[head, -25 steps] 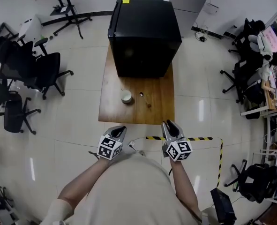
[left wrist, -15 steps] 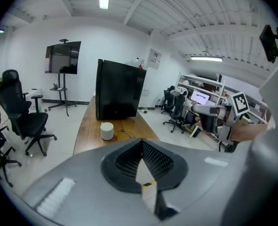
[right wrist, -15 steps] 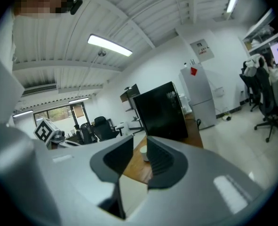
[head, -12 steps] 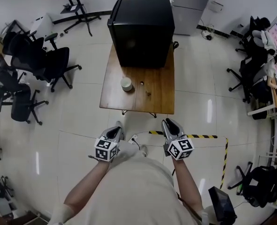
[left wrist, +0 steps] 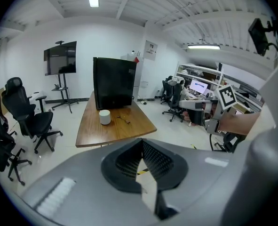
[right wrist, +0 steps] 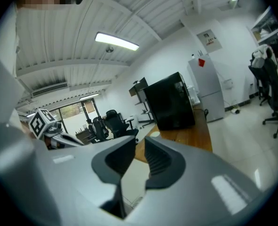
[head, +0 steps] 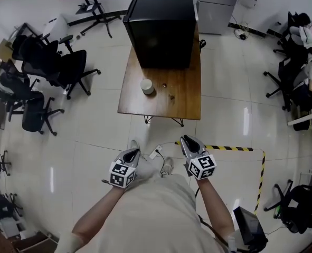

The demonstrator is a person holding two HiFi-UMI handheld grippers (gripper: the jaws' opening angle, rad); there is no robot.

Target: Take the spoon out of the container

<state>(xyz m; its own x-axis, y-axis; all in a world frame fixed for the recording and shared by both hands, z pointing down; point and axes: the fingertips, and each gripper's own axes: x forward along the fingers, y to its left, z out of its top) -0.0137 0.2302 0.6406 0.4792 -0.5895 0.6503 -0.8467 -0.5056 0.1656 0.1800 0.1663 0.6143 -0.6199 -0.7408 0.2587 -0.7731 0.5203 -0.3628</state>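
Observation:
The white container (head: 147, 86) stands on the wooden table (head: 182, 107) in front of a black cabinet (head: 163, 28). The spoon (head: 168, 90) lies on the tabletop just right of it, outside the container. The left gripper view also shows the container (left wrist: 104, 117) and the spoon (left wrist: 123, 120) far ahead. Both grippers hang over the floor, well short of the table. My left gripper (head: 132, 153) has its jaw tips together and holds nothing. My right gripper (head: 187, 140) has just been closing; a narrow gap is left and nothing is between its jaws.
Black office chairs (head: 55, 70) stand at the left and more chairs (head: 282, 83) at the right. Yellow-black tape (head: 235, 148) marks the floor by my right gripper. A white power strip with a cable (head: 154, 153) lies on the tiles between the grippers.
The table, container and spoon have drawn further away from both grippers, which have moved back over the floor. The spoon and container have not moved on the table.

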